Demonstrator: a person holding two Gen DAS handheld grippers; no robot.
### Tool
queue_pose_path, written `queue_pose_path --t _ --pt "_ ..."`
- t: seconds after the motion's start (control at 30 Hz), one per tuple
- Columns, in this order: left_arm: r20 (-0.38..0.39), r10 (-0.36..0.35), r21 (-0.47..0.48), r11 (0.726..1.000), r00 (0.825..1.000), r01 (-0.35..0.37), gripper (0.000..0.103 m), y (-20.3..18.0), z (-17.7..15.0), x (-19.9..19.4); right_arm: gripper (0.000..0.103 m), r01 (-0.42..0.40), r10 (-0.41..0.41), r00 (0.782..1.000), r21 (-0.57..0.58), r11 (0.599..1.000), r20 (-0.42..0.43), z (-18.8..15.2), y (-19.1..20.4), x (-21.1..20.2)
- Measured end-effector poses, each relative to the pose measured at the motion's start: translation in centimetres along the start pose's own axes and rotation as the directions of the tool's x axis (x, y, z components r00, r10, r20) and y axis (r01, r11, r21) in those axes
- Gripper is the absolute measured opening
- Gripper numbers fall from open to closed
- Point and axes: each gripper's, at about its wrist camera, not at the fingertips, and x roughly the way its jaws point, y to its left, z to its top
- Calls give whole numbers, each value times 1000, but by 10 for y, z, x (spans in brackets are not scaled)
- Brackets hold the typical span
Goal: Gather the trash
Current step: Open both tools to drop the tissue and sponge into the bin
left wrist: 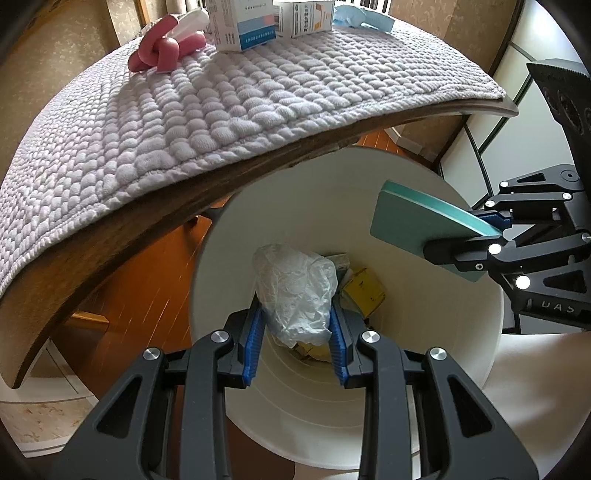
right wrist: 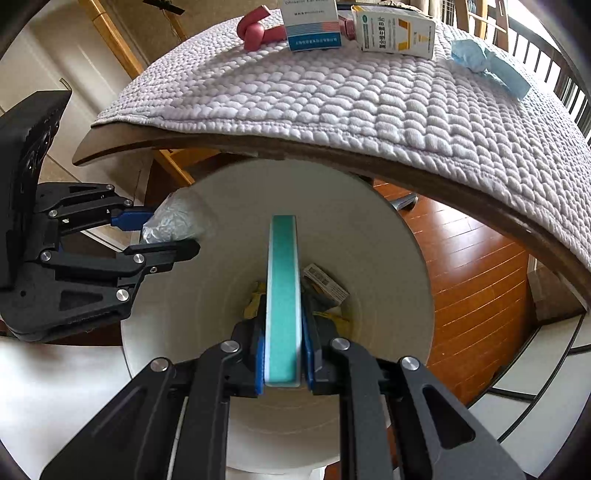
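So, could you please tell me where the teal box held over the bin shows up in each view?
Left wrist: the teal box is at right of centre, clamped in the right gripper, over the white bin.
Right wrist: the teal box stands edge-on at centre, over the bin.
Shared landmark: the pink clip on the mat.

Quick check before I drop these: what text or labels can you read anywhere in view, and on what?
"UAS", seen upside down: on the right hand-held gripper body.
"V" logo: on the orange-and-white box; its Chinese lettering is too small to read.
Blue-and-white box: a line of English cut off at the frame's top, and small print, unreadable.
Barcode label on a carton in the bin: too small.
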Motion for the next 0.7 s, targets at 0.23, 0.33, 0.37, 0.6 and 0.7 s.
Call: queue_pose_path --t 0.23,0.33,0.37,0.6,0.7 --pt "-21 -6 -40 999 1000 5 58 4 0 14 42 20 -20 1000 33 999 -9 -1 2 8" --pt "-6 -4 -44 999 1000 3 69 5 0 13 71 19 -22 999 69 997 29 0 -3 1" --pt "-5 1 -39 999 1000 -1 69 3 -1 13 71 14 -16 999 76 997 32 1 -3 1" --pt "4 4 -32 999 1000 -4 70 1 6 7 74 21 -26 998 91 996 53 5 -5 -9" --pt "24 -15 -39 999 1000 16 74 1 10 -7 78 43 -49 996 84 996 74 8 -5 -19"
